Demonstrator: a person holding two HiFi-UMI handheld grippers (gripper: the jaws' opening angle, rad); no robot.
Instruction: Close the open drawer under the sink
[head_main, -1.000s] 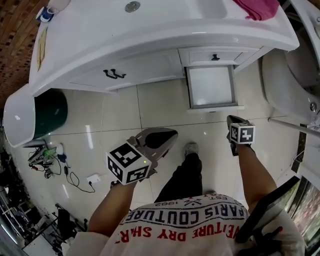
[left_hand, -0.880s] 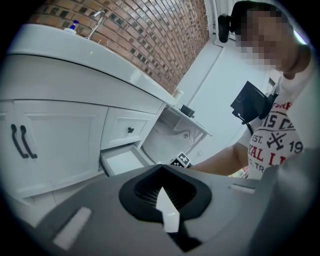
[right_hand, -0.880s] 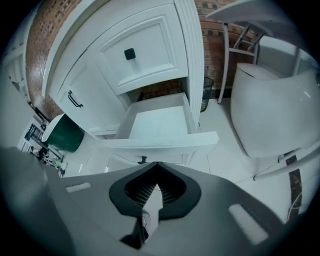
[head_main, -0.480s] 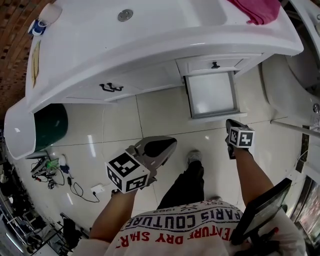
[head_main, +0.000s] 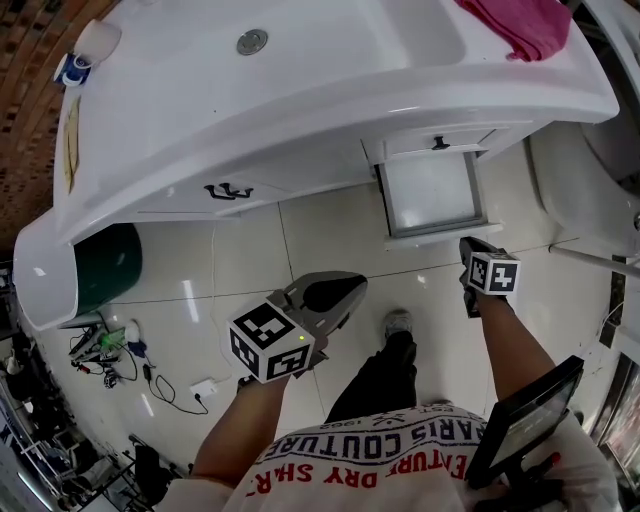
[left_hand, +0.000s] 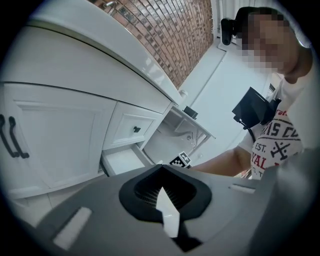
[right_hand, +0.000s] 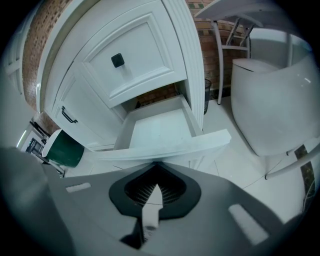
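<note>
The open drawer juts out of the white vanity under the sink, and its front panel faces me. Above it sits a closed drawer with a black knob. My right gripper is shut and empty. Its tip is right at the front panel's lower edge, but I cannot tell whether it touches. My left gripper is shut and empty, held over the floor tiles left of the drawer. In the left gripper view, the left gripper points toward the drawer.
Cabinet doors with black handles are left of the drawer. A green bin stands at far left, with cables and a plug on the floor nearby. A white toilet stands at right. A pink cloth lies on the sink top. My foot is on the tiles.
The right gripper has closed the gap to the drawer's front panel. The left gripper has drifted slightly right. The drawer is as far out as before.
</note>
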